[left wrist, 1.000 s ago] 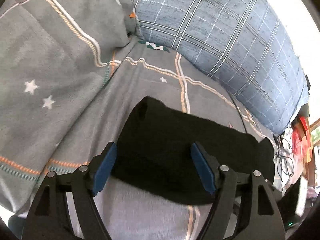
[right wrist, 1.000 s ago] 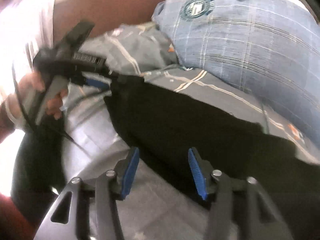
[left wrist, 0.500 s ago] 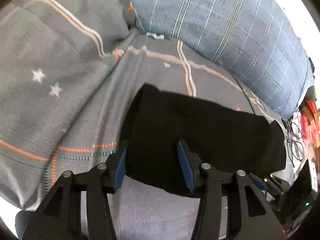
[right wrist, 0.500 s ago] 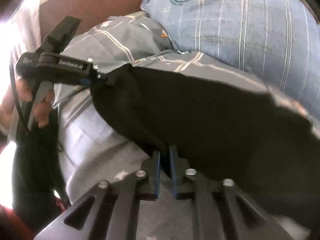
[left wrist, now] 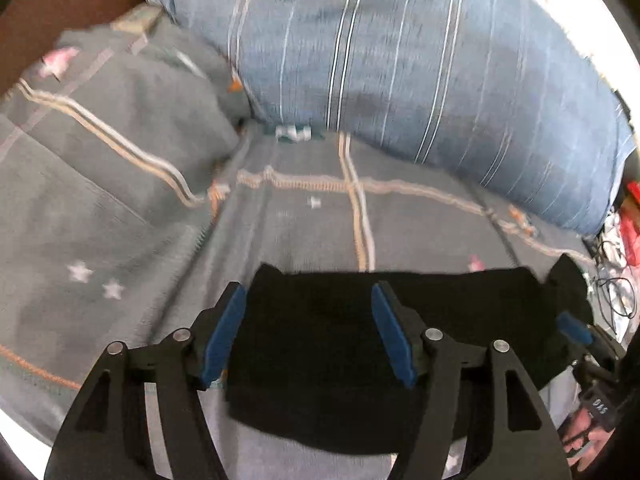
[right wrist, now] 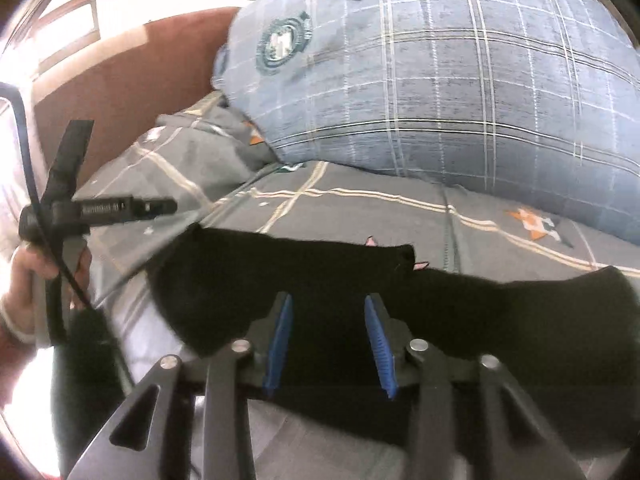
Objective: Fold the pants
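Note:
The black pants (left wrist: 340,360) lie folded in a long band on the grey bedsheet (left wrist: 312,224). My left gripper (left wrist: 308,336) is open, its blue pads over the left end of the pants, holding nothing. My right gripper (right wrist: 330,340) is open above the pants (right wrist: 320,280) near their near edge, holding nothing. The left gripper also shows in the right wrist view (right wrist: 120,210), held off the pants' left corner. The right gripper shows at the far right of the left wrist view (left wrist: 576,332).
A large blue plaid pillow (right wrist: 440,80) lies along the back of the bed. A grey bunched quilt (left wrist: 100,140) sits at the left. A brown headboard (right wrist: 120,76) stands behind. Cables and red items (left wrist: 624,240) lie off the bed's right end.
Both grippers have opened and let go of the pants. The pants now lie flatter on the sheet. Both grippers have drawn back a little.

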Available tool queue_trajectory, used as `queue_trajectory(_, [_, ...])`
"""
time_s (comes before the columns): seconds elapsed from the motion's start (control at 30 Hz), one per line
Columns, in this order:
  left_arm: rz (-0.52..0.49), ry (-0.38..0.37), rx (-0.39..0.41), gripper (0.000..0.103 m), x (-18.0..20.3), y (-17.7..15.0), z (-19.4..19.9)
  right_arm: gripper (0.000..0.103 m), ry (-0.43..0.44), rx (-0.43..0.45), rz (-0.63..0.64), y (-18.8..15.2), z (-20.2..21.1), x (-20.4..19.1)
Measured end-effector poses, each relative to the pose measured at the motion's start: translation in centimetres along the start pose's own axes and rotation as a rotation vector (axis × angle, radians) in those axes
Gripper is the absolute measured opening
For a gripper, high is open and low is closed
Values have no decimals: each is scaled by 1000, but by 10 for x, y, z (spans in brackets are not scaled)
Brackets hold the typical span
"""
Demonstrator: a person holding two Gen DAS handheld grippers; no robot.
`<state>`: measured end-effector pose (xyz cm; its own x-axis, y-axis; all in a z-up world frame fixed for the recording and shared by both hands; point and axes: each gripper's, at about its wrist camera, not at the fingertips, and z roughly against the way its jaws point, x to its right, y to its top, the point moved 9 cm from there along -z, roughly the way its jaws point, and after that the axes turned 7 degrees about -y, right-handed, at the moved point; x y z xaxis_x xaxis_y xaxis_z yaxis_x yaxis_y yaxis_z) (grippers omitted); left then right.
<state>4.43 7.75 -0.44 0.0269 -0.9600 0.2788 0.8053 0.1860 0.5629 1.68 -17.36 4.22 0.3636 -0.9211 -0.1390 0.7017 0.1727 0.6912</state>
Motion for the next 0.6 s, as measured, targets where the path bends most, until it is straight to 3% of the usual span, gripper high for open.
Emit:
queue_trajectory(0.1, [19, -12, -83, 64, 1, -14, -24, 39, -28, -44, -37, -7, -10, 14])
queue_trajectory(0.17, [4, 5, -81, 65, 5, -15, -25, 40, -67, -46, -62, -12, -1, 35])
queue_trajectory(0.2, [-8, 9, -77, 64, 8, -15, -22, 46, -82, -46, -76, -15, 4, 44])
queue_trajectory(0.27, [-24, 4, -64, 65, 17, -10, -16, 56, -134, -45, -122, -18, 20, 77])
queue_trajectory(0.33, [-30, -10, -29, 68, 29, -2, -5, 59, -197, -23, -166, -15, 40, 118])
queue_trajectory(0.4, [-35, -35, 2, 79, 44, 5, 3, 62, -285, -33, -223, -15, 54, 164])
queue_trajectory(0.43, [-37, -45, 5, 79, 49, 8, 3, 64, -325, -47, -270, -17, 59, 189])
queue_trajectory(0.6, [-81, 9, 55, 79, 71, 20, 2, 69, -430, -102, -481, -27, 54, 288])
